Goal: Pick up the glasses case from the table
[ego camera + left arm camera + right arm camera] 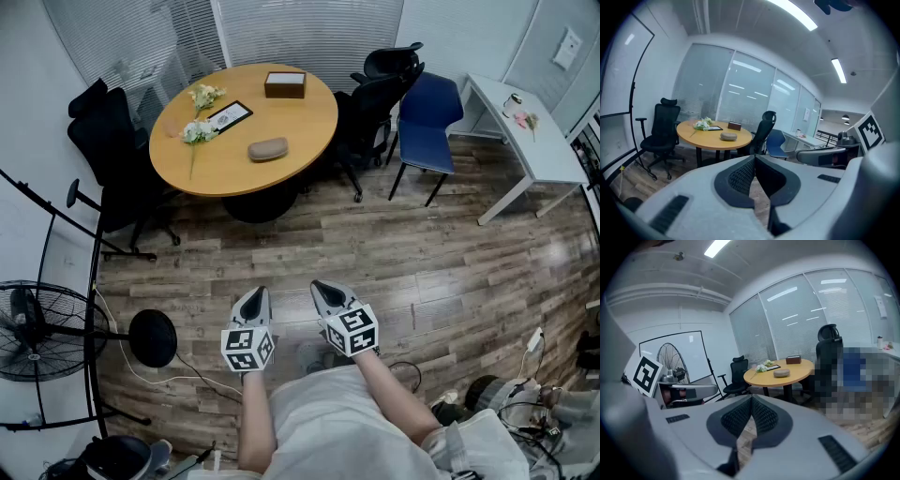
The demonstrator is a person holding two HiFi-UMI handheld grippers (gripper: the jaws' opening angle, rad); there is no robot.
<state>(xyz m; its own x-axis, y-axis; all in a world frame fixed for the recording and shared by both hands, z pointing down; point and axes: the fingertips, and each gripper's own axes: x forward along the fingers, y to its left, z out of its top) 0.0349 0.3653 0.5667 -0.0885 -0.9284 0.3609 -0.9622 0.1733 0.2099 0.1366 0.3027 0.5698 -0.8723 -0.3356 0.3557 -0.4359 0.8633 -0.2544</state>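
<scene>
Head view: the glasses case [268,149] lies on the round worktop [298,128], near its middle; the left gripper [255,295] and right gripper [326,289] hang side by side, well apart from the worktop. Left gripper view: jaws pressed together, empty; the case sits on the worktop far ahead. Right gripper view: jaws likewise closed on nothing.
</scene>
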